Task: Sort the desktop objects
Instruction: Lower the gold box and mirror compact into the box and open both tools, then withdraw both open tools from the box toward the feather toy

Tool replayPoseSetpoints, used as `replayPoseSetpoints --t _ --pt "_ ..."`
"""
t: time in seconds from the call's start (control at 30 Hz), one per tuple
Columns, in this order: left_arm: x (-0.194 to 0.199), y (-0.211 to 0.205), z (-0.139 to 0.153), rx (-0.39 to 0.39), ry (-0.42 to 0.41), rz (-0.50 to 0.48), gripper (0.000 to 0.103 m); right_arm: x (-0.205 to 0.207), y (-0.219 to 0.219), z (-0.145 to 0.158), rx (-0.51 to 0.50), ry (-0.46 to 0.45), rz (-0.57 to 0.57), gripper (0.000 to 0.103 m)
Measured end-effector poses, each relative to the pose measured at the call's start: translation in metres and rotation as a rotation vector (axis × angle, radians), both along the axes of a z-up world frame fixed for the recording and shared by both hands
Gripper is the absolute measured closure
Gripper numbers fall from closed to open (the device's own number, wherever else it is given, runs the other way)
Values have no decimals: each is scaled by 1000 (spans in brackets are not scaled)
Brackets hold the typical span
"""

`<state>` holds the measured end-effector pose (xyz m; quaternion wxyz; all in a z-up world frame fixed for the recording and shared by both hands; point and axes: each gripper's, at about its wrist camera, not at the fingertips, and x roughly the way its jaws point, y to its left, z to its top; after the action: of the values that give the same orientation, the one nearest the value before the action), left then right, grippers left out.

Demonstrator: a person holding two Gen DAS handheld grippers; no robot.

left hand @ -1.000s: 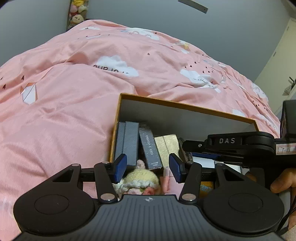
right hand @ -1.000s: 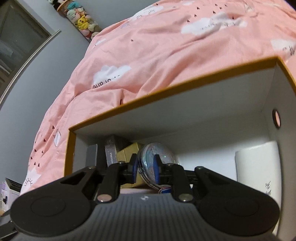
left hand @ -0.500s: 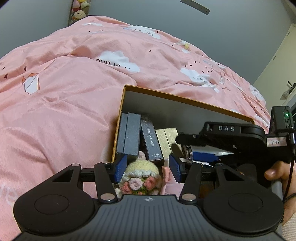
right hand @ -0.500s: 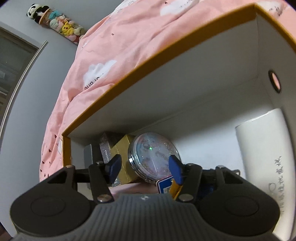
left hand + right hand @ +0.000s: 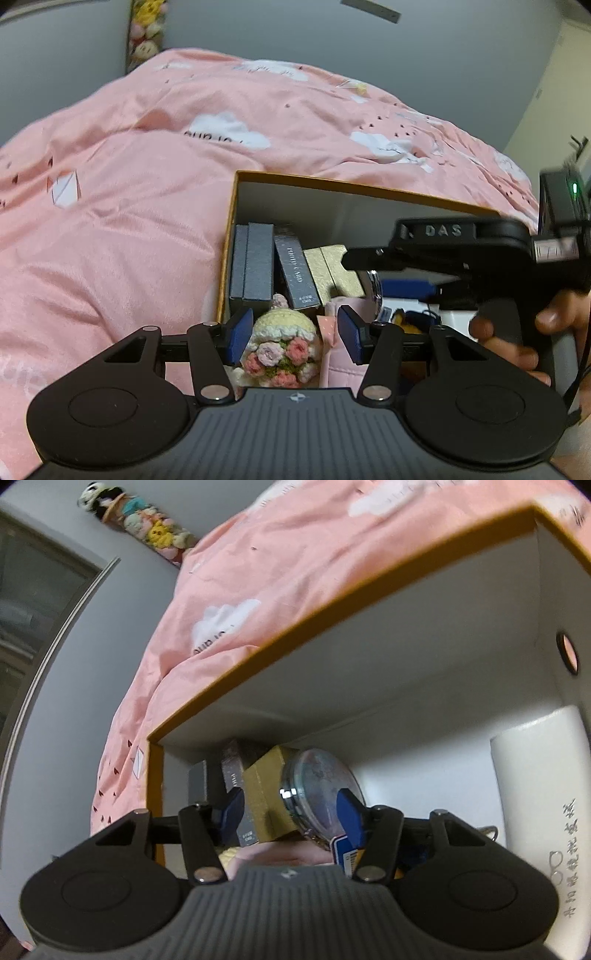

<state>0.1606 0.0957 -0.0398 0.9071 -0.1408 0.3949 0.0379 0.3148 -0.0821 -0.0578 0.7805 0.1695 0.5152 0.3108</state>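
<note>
Here, the right gripper [image 5: 291,812] is seen spread, its jaws just opened beside the round clock [image 5: 321,790] leaning inside the box [image 5: 369,602]; the left gripper [image 5: 291,334], also spread, is held around the crocheted doll [image 5: 280,347].

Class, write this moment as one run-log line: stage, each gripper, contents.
stage: packing box | left gripper: open around crochet doll | right gripper: open, jaws just opened, round clock leaning on gold box

Crocheted yarn doll [image 5: 281,345], matt cardboard box [image 5: 332,214], soft cotton quilt [image 5: 122,221].
</note>
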Motion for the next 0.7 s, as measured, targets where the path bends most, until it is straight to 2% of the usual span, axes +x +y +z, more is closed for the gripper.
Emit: replayPoseSetpoints --t 0.3,0.37,0.5,0.57,0.7 --pt "-16 -7 5 -9 -44 -27 43 -42 7 43 -123 -327 50 42" --pt "-21 -10 6 -3 -52 -23 37 -52 5 49 -146 -386 54 36" --pt "-28 -10 8 -11 -51 -13 32 -70 -5 60 -173 -469 58 30" --pt "-32 -10 8 -14 -49 -5 23 -80 -9 64 -189 -515 56 25" --pt "-43 -12 11 0 -57 -2 20 -103 -18 71 -208 -592 56 17"
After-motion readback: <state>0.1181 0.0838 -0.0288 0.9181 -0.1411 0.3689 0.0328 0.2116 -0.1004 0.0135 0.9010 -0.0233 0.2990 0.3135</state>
